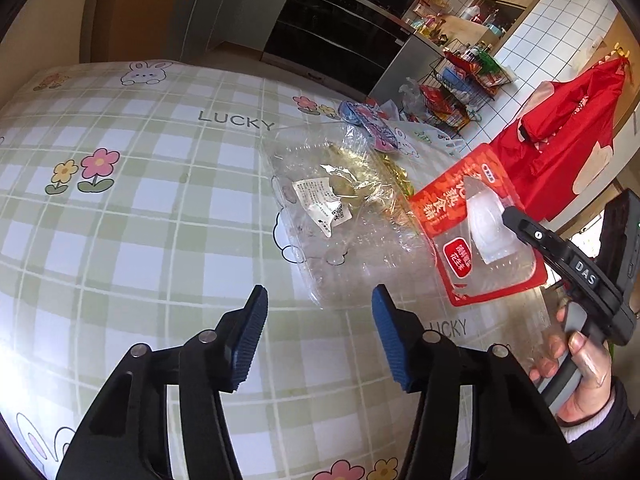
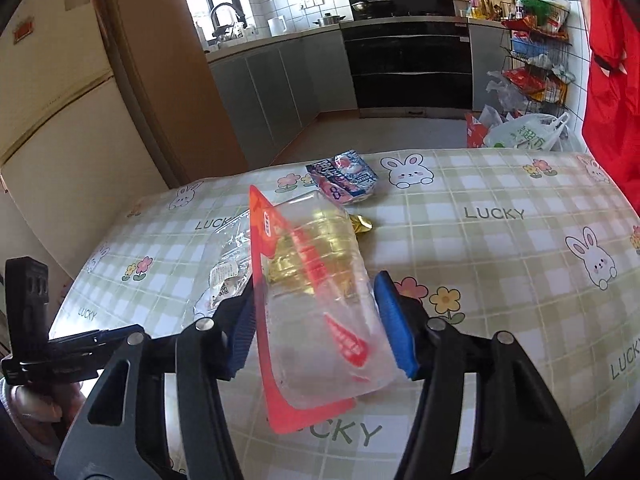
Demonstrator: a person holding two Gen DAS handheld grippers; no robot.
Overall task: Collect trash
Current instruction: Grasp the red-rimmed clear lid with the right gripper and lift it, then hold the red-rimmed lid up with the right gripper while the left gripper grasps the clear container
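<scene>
Above the checked tablecloth [image 1: 120, 240], right tool [image 2: 316, 320] grips the red-edged tray [image 2: 320, 320]; left tool [image 1: 320, 340] gapes (nothing between).

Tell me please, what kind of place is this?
Most likely a home kitchen with a dining table. A black built-in stove stands among grey cabinets, a sink faucet rises by the window, and the table wears a bunny-print cloth.

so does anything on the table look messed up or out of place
Yes. A crumpled clear plastic tray with a torn label lies crushed on the checked tablecloth, with gold foil scraps and a blue-pink wrapper beyond it. The right tongs hold a red-edged clear pouch.
</scene>
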